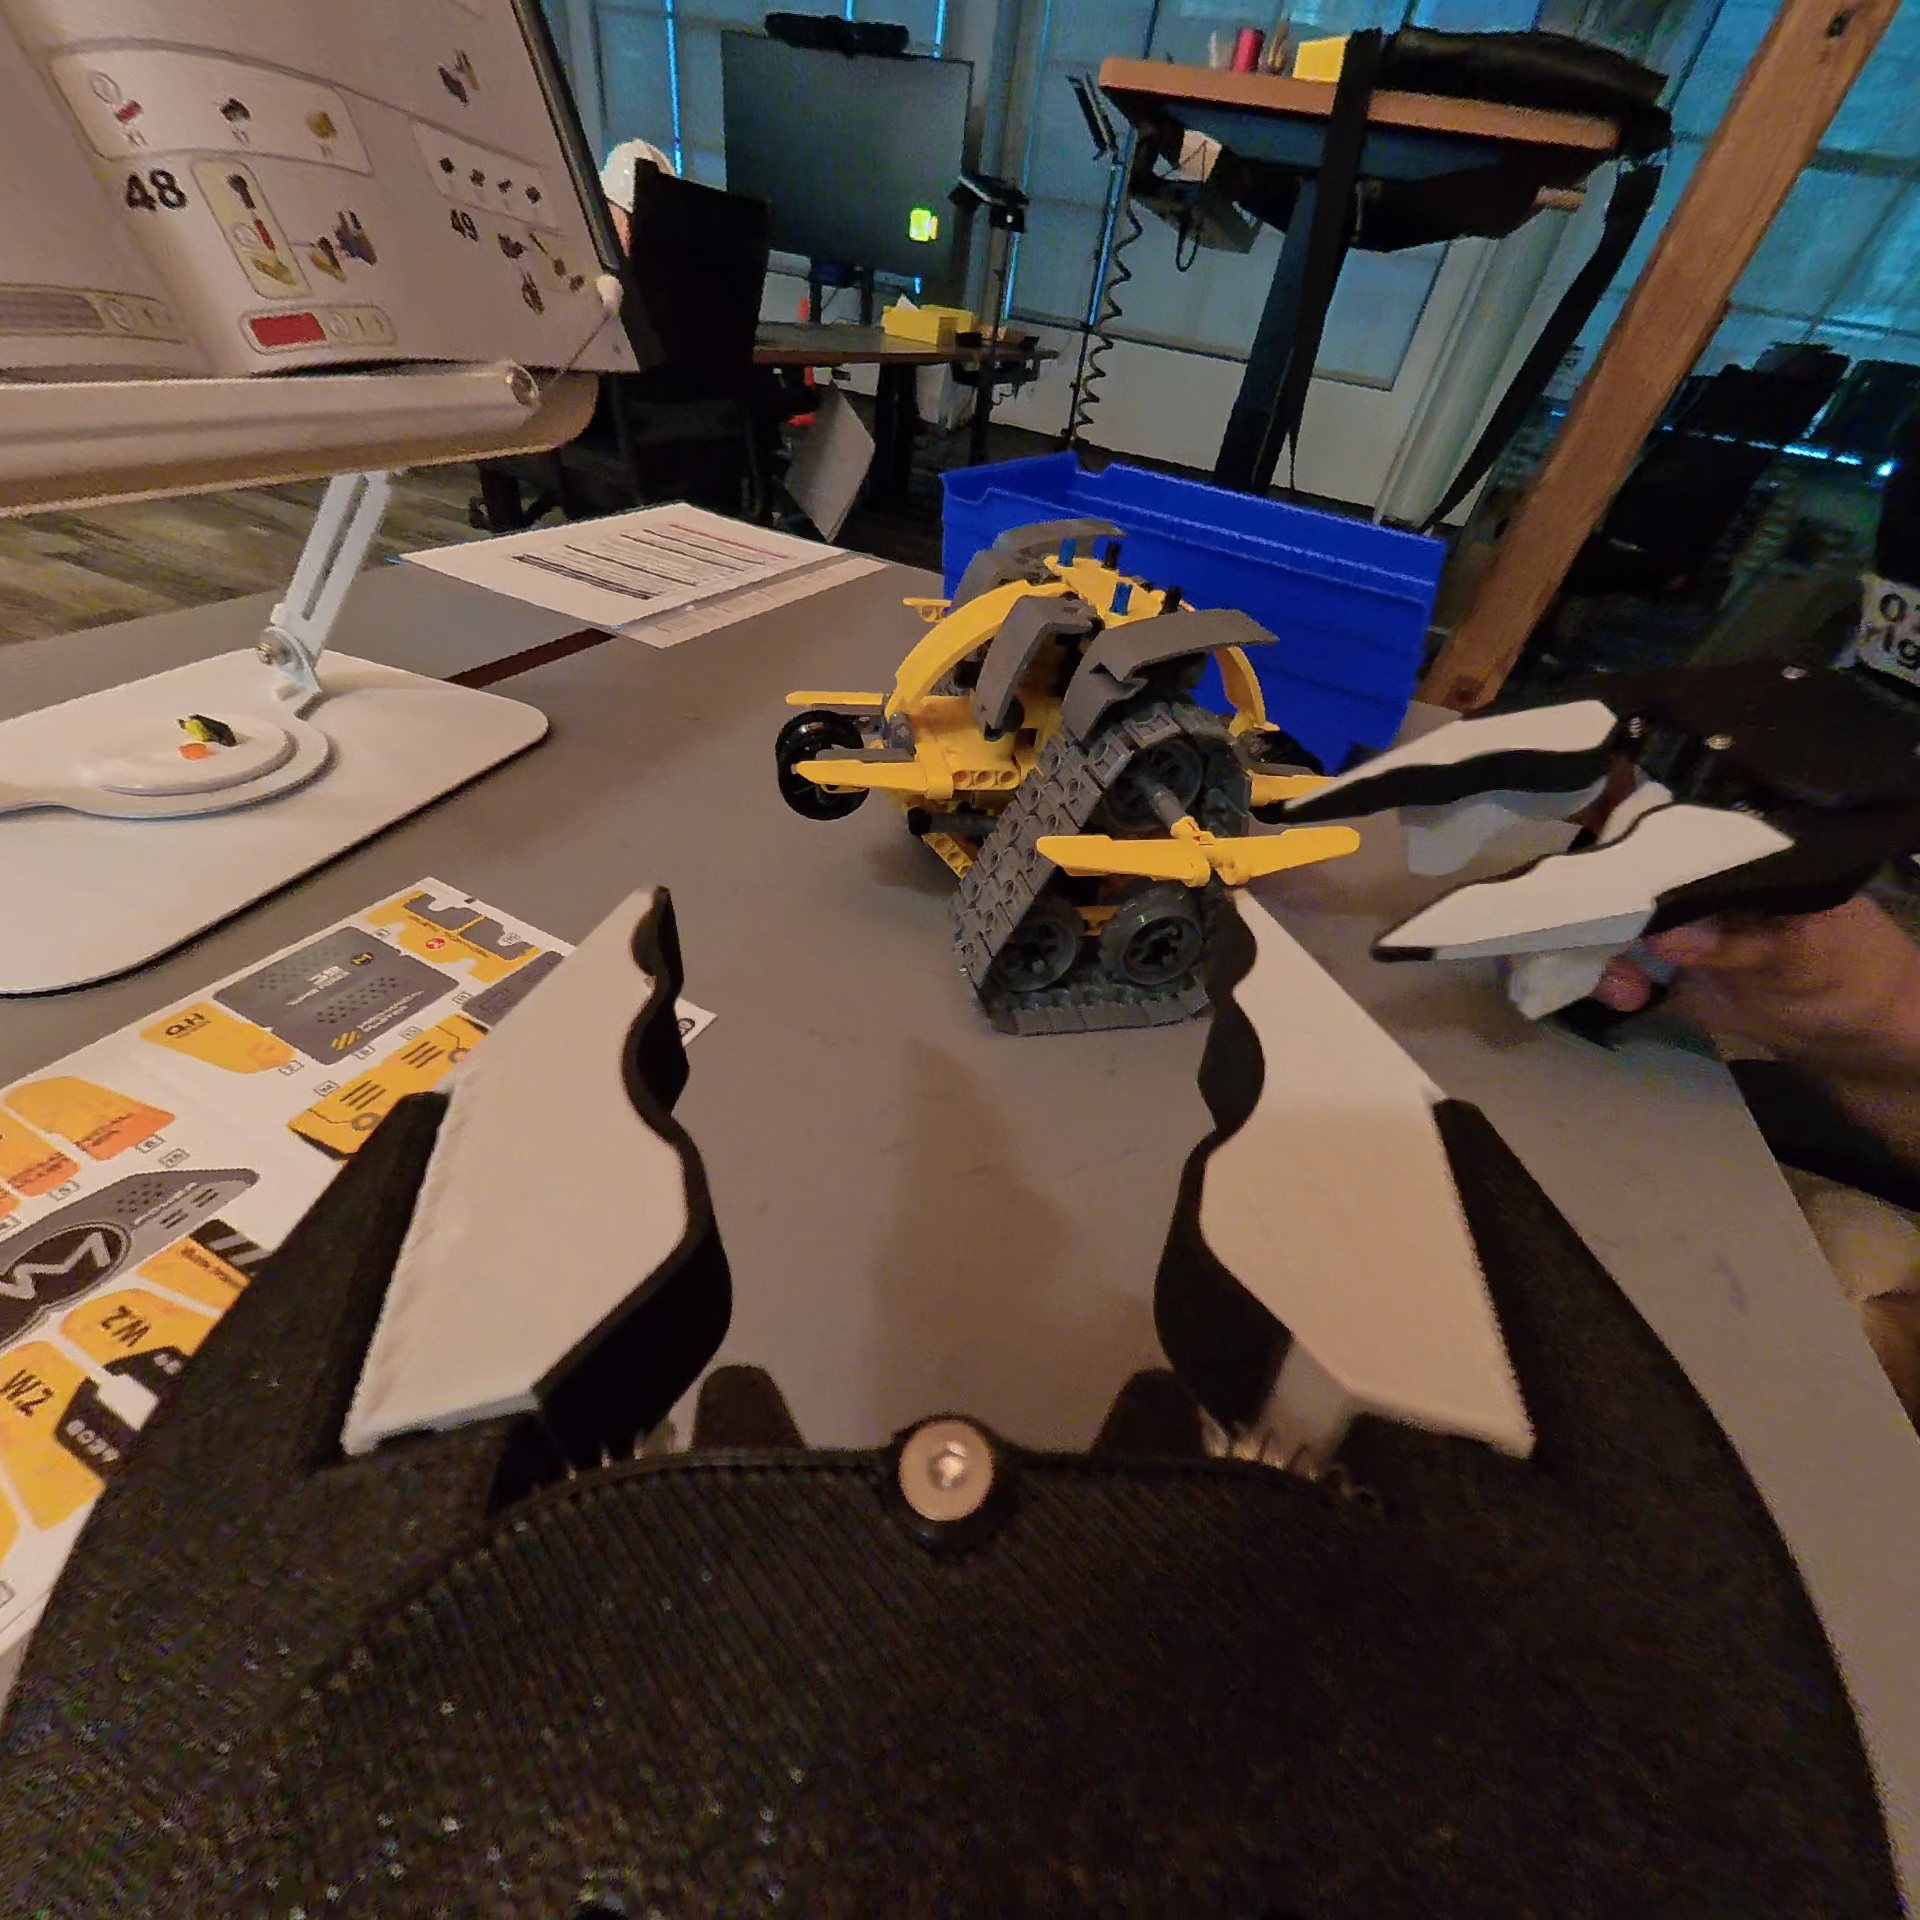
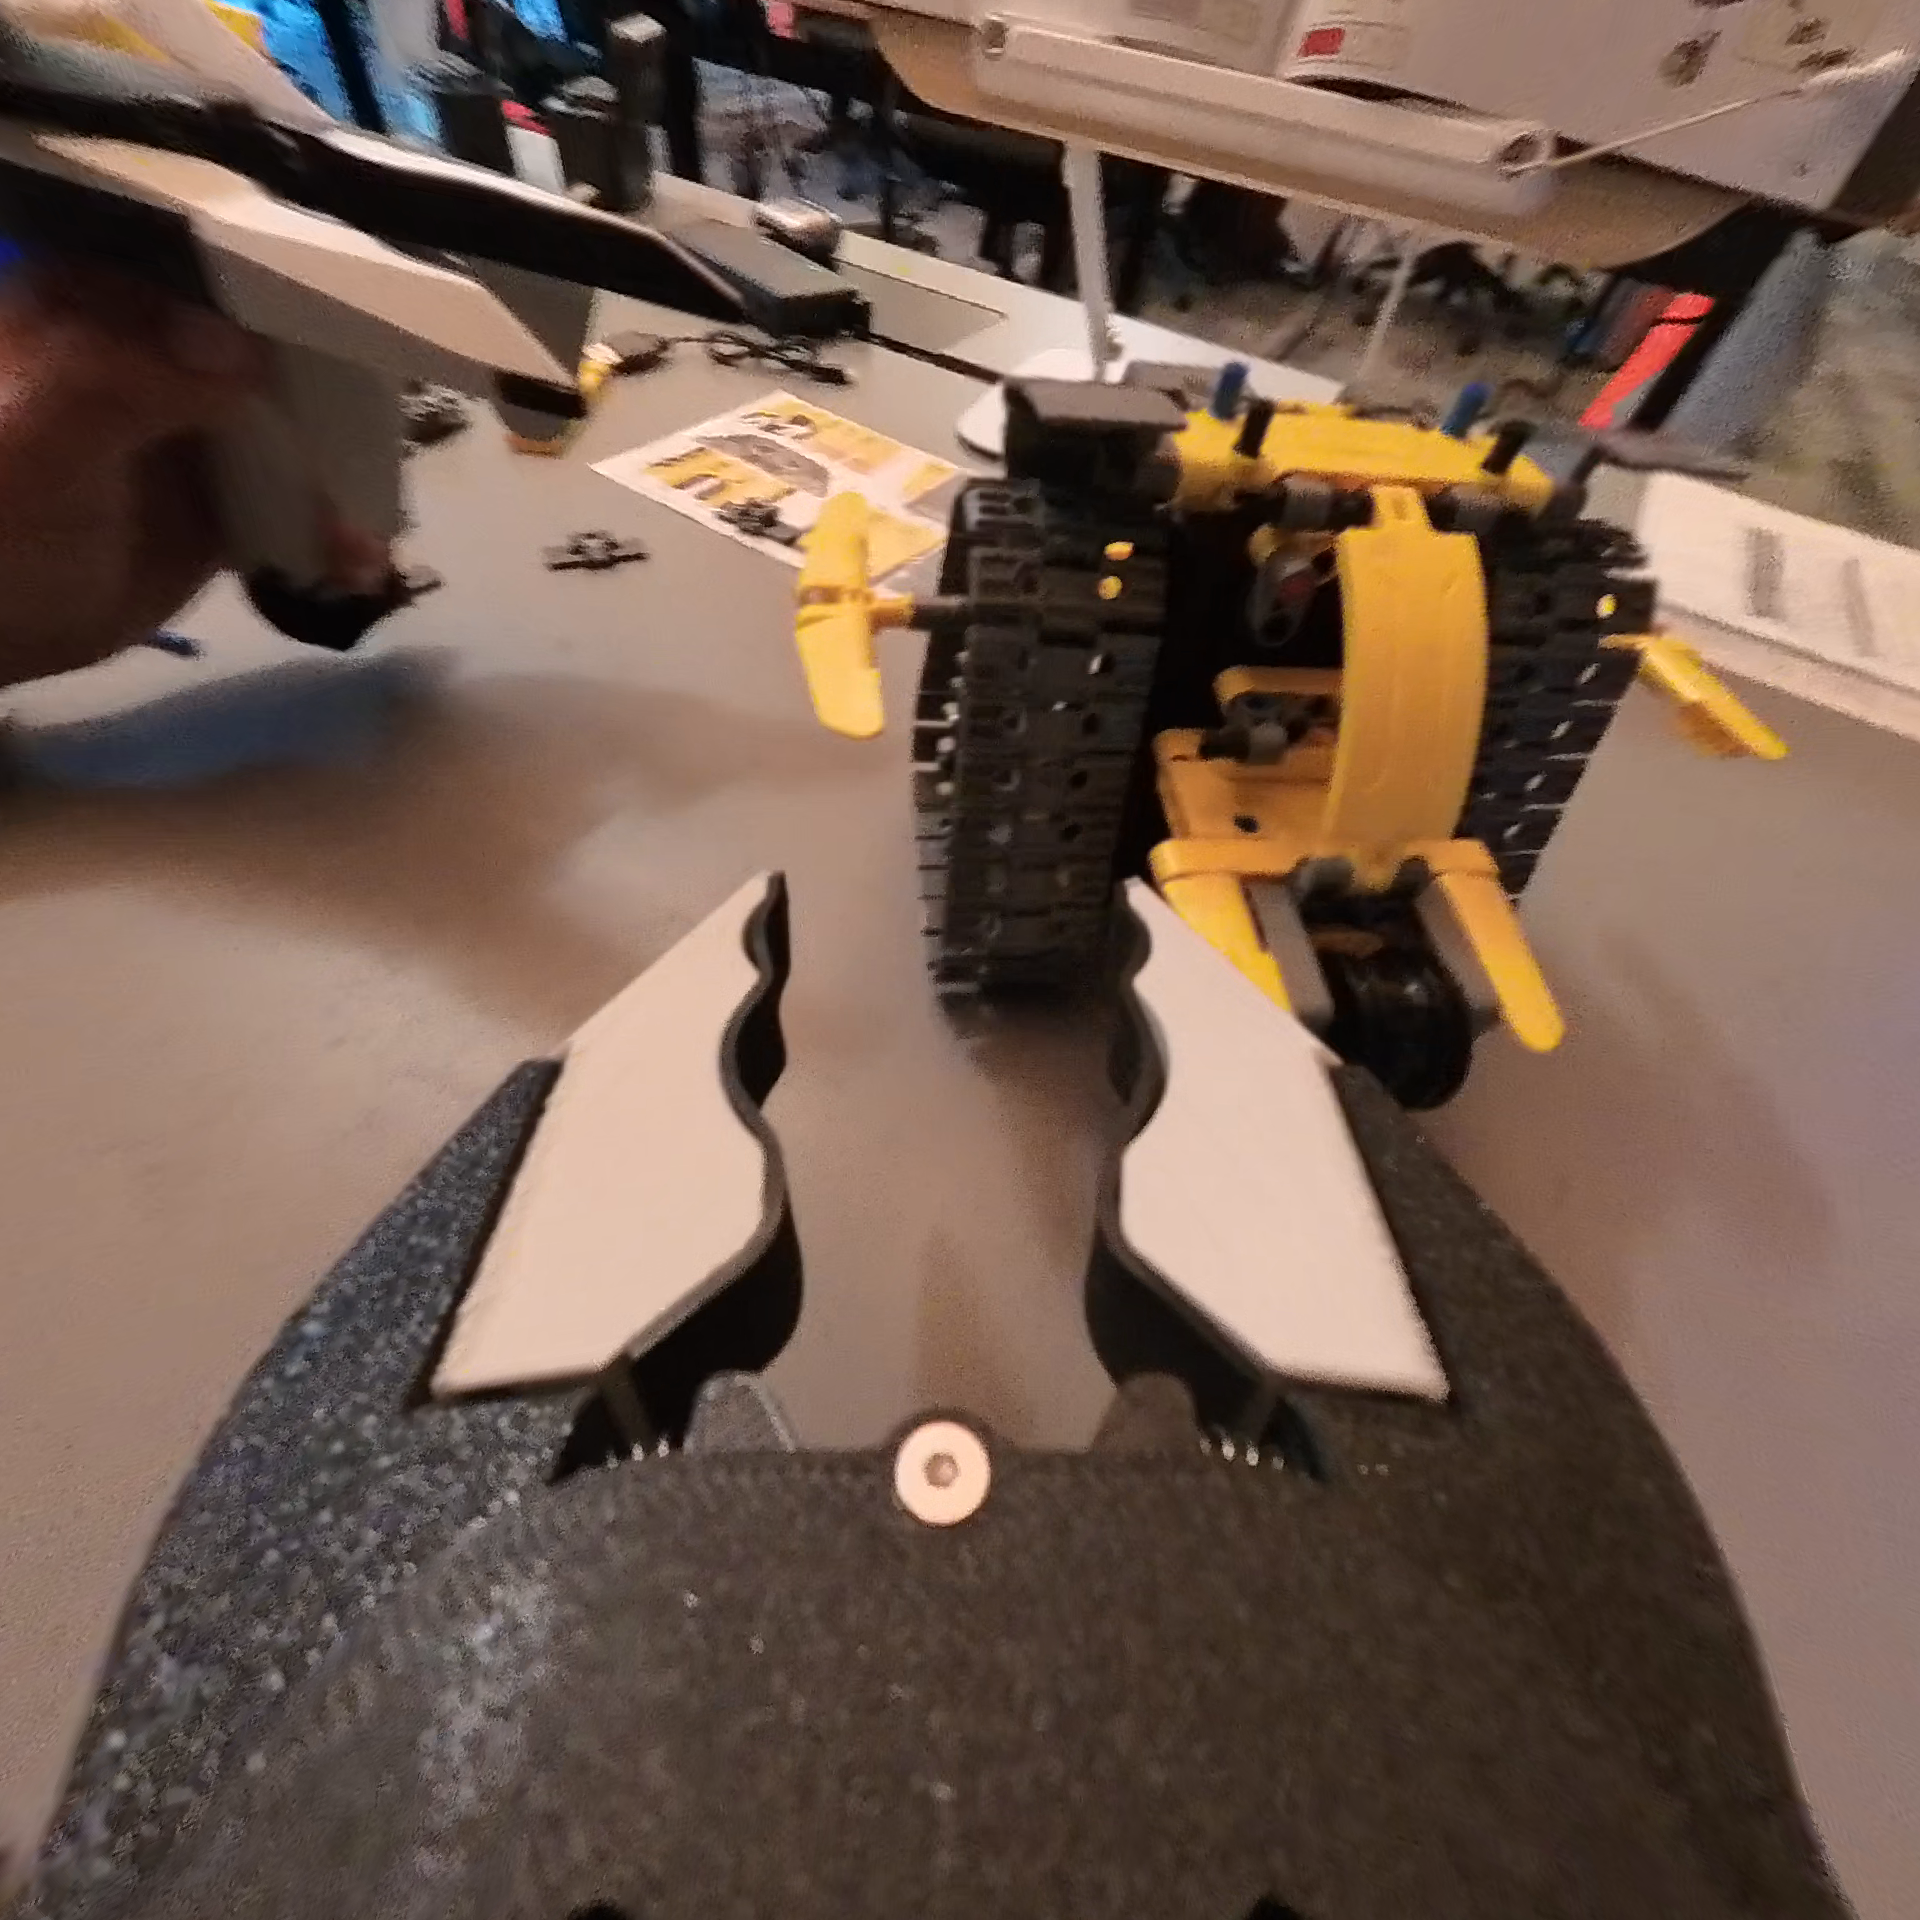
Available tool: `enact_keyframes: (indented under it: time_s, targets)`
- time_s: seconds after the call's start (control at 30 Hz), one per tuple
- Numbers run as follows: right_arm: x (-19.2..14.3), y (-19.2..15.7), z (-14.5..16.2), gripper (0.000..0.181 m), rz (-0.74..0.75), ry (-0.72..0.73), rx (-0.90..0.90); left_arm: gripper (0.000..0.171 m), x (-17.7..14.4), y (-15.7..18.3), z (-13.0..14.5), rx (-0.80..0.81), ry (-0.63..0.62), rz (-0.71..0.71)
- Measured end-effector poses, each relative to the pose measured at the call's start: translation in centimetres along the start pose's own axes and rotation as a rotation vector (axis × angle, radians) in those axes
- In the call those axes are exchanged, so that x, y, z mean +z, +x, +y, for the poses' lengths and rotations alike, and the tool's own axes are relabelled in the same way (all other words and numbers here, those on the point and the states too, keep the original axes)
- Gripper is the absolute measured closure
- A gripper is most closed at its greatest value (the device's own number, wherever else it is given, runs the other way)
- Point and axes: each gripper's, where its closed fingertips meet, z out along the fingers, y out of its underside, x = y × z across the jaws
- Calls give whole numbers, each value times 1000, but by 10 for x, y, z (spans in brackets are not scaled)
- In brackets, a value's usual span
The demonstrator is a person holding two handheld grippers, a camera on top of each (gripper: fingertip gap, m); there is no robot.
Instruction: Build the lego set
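Left wrist view: my left gripper [image 1: 951, 935] hovers with jaws wide and empty, near the tracked brick model [image 1: 1049, 779] on the counter [image 1: 727, 727]; right gripper [image 2: 951, 914], also open, just beside its track.

Left gripper [image 1: 945, 956]: textured black printed body, two white-faced fingers [image 1: 540, 1164] with wavy black inner pads, one silver screw [image 1: 943, 1473] at centre.
Right gripper [image 2: 951, 935]: same build (blurred), silver screw [image 2: 940, 1472].

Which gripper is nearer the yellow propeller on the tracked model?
Right. The right gripper hovers beside the yellow propeller, jaws open; the left gripper sits back, short of the tracked model.
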Motion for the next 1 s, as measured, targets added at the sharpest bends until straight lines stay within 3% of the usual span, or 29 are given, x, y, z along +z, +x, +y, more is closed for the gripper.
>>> enact_keyframes:
  time_s: [0.17, 0.3, 0.4, 0.5, 0.63, 0.9, 1.0]
  targets:
    - [20, 9, -3, 124, 84, -28, -35, 73, -6, -2, -9, 0, 32, -4]
    - [30, 16, 1, 125, 200, -84, -169, 73, -6, 1, -12, -3, 38, 11]
    - [34, 27, 10, 152, 319, -155, -302, 73, -2, 4, -9, 1, 25, 22]
    - [31, 33, 14, 164, 366, -185, -348, 73, 1, 8, -6, 13, 7, 26]
    - [20, 39, 20, 170, 326, -196, -366, 73, 4, 12, -3, 45, -16, 23]
    - [-19, 14, 32, 168, -28, -84, -411, 73, 7, 13, 3, 42, -37, 28]
    - [-36, 24, 41, 172, -55, -102, -374, 73, 7, 12, 3, 31, -34, 32]
